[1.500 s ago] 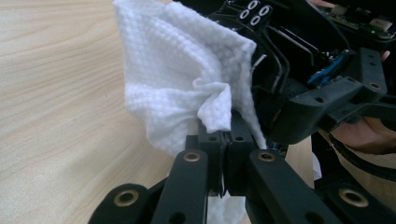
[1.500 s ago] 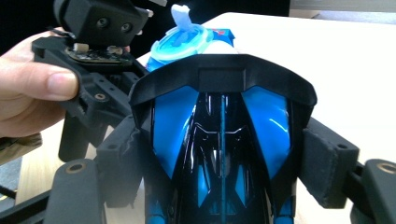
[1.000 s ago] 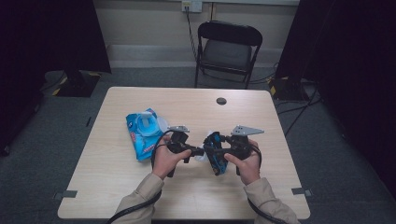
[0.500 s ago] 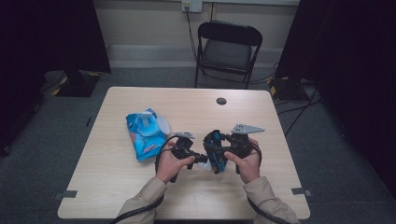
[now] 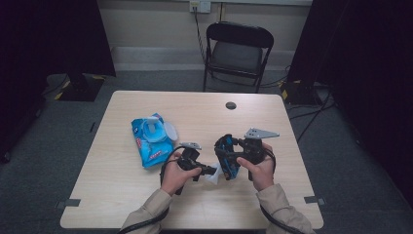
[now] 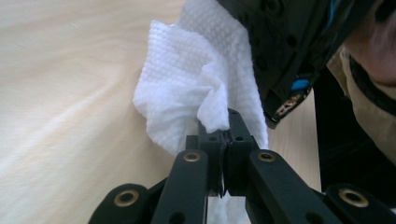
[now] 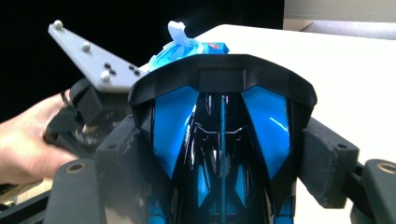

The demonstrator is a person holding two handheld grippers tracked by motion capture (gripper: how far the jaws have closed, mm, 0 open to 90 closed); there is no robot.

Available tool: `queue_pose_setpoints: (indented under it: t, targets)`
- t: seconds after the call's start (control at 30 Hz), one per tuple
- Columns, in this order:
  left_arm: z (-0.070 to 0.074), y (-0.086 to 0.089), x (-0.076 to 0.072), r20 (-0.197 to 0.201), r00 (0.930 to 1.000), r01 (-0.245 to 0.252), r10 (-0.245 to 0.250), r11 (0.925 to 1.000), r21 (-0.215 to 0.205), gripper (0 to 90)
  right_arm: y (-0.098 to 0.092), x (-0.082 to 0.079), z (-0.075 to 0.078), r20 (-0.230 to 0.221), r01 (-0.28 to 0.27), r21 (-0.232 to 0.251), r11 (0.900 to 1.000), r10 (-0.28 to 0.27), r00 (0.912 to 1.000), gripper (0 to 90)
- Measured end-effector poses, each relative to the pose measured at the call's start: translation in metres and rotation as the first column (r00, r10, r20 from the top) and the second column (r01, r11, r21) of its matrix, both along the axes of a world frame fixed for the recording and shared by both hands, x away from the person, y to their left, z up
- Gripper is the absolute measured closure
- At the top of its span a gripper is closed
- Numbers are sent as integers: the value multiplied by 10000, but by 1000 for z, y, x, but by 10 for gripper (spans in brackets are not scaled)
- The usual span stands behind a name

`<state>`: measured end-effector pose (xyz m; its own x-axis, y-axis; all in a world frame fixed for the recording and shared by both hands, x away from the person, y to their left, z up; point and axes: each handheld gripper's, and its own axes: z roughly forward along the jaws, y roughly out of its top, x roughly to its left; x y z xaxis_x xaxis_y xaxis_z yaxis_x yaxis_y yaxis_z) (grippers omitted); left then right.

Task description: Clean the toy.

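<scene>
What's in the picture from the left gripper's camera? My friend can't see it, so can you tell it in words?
The left hand-held gripper, jaws shut, pinches a crumpled white wet wipe just above a pale wooden table. The wipe presses against a black and blue toy car at the upper right, with a tan sleeve beside it.

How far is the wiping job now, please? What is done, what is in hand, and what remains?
Done: a white wipe is out of the blue wipes pack, whose lid stands open. In hand: the left tongs are shut on the wipe, pressing it against the black and blue toy car, which the right tongs clamp on both sides. Left, probably: finishing the wiping and putting both down on the table. How clean the car is I cannot tell.
</scene>
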<state>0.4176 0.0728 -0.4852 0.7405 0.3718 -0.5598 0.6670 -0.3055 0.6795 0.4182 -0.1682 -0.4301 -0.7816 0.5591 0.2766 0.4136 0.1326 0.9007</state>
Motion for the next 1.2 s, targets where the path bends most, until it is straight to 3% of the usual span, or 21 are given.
queue_pose_setpoints:
  t: [0.17, 0.4, 0.57, 0.87, 1.2]
  targets:
    - [13, 16, 9, 237, 9982, -556, 558, 9984, -119, 882, -2, -2, 0, 18, -22, -1, 10000, 22, 10000, 256]
    - [34, 36, 19, 588, 9902, -1243, 1266, 9914, -415, 882, -3, -4, -4, -40, 17, -105, 9999, -18, 10000, 256]
    - [47, 46, 23, 759, 9853, -1483, 1531, 9868, -656, 882, -2, -4, -7, -106, 17, -100, 9999, -18, 9999, 256]
    - [62, 54, 27, 1033, 9801, -1611, 1696, 9832, -861, 882, 0, -3, -12, -222, -52, -203, 9998, 47, 9997, 256]
    - [70, 43, 27, 1048, 9855, -1204, 1332, 9854, -1201, 882, 1, -3, -14, -261, -70, -196, 9998, 65, 9996, 256]
